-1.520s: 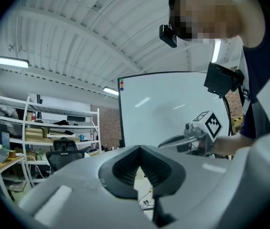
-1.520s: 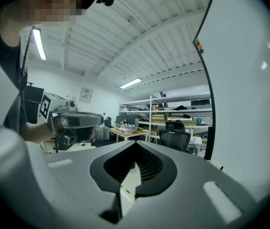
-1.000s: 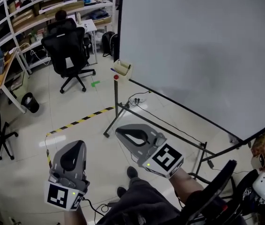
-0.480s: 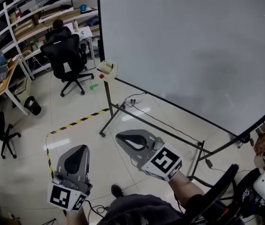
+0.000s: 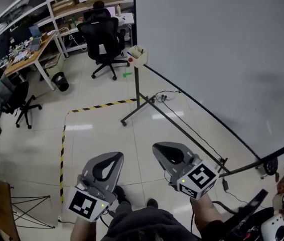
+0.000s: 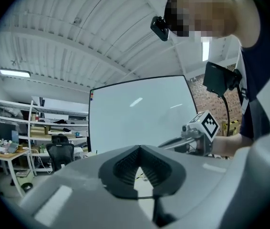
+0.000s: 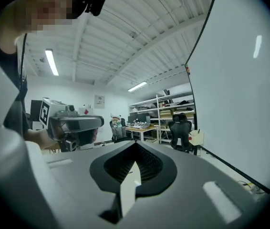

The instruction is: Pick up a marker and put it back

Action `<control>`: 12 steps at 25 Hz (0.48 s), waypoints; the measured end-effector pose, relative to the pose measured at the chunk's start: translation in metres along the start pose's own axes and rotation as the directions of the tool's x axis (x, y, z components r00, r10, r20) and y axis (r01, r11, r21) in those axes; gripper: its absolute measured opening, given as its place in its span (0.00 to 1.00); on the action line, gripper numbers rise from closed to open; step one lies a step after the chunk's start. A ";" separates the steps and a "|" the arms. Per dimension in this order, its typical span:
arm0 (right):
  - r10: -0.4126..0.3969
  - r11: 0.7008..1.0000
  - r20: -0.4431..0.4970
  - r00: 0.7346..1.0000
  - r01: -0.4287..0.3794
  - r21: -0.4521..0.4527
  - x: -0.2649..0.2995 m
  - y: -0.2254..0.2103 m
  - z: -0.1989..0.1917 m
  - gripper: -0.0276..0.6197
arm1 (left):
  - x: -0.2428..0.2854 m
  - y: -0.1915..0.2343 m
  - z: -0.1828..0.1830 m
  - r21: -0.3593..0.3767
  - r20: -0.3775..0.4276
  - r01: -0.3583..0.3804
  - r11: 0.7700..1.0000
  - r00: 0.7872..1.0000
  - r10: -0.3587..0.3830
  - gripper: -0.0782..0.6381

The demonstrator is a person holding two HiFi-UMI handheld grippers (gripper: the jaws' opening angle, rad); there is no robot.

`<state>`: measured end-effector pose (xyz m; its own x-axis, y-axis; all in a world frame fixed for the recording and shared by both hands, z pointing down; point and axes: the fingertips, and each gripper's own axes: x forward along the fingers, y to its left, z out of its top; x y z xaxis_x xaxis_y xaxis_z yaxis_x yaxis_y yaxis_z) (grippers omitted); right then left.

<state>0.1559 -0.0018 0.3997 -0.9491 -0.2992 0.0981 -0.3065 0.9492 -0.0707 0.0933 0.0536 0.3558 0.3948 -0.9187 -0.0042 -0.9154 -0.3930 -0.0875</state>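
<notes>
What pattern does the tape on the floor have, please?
The floor tape has yellow-and-black stripes, clearest in the head view.

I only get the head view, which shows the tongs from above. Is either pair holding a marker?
Observer: No. In the right gripper view, the right gripper has its tongs shut with nothing between them.
Operator: And the left?
Observer: The left gripper is also shut and empty in its own view.
Operator: Anything at the top of the whiteboard?
Observer: Small coloured dots sit at the top left corner of the whiteboard.
</notes>
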 end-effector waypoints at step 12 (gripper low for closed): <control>0.110 0.993 0.024 0.994 -0.109 -0.037 -0.010 0.114 0.019 0.04 | -0.101 -0.015 0.035 0.106 0.049 -0.139 0.985 0.990 0.134 0.11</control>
<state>0.1289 0.1078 0.3713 -0.9786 -0.1948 0.0662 -0.1979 0.9792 -0.0439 0.0699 0.1535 0.3229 0.2716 -0.9602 -0.0643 -0.9477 -0.2553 -0.1915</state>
